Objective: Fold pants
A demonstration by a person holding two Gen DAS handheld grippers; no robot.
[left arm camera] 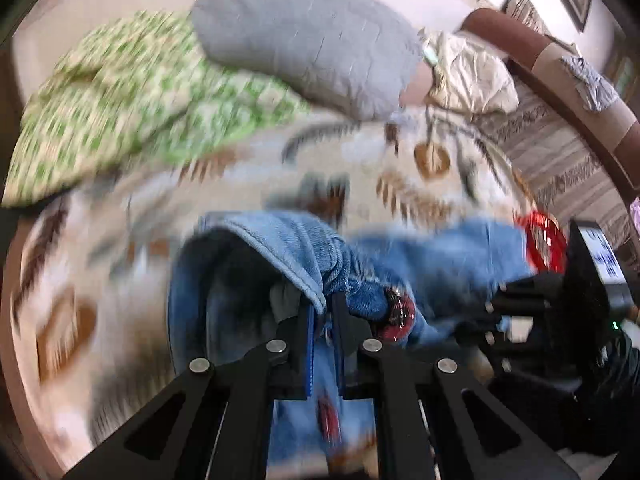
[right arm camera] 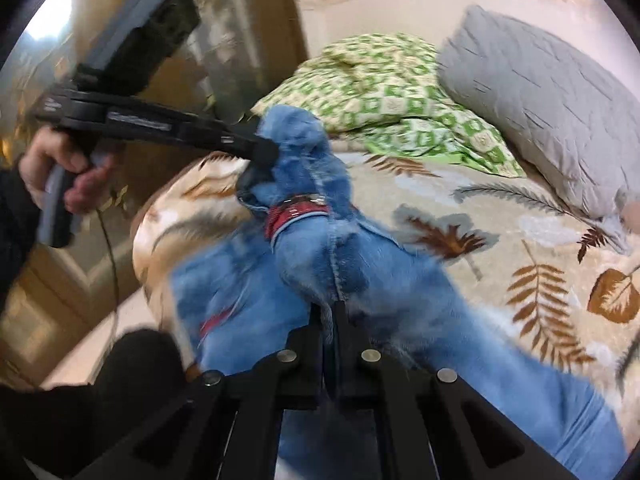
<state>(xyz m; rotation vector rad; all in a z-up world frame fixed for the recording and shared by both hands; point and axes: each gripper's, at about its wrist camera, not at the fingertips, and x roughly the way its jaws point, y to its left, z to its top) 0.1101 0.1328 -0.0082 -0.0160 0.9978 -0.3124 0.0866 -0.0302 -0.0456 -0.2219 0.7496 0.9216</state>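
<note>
Blue denim pants [left arm camera: 432, 256] with a red trim hang lifted over a leaf-patterned bedspread [left arm camera: 360, 168]. My left gripper [left arm camera: 325, 300] is shut on a hemmed edge of the pants, the cloth pinched between its fingers. My right gripper [right arm camera: 329, 308] is shut on a seam of the pants [right arm camera: 352, 264]. In the right wrist view the left gripper [right arm camera: 260, 152] grips the upper end of the pants at the left, a hand on its handle. The right gripper's body [left arm camera: 560, 304] shows at the right of the left wrist view. The left wrist view is blurred.
A green-patterned pillow [right arm camera: 384, 88] and a grey pillow [right arm camera: 540, 92] lie at the head of the bed. A brown curved bed frame [left arm camera: 560, 64] runs along the right. A wooden wardrobe [right arm camera: 160, 64] stands beyond the bed's edge [right arm camera: 148, 248].
</note>
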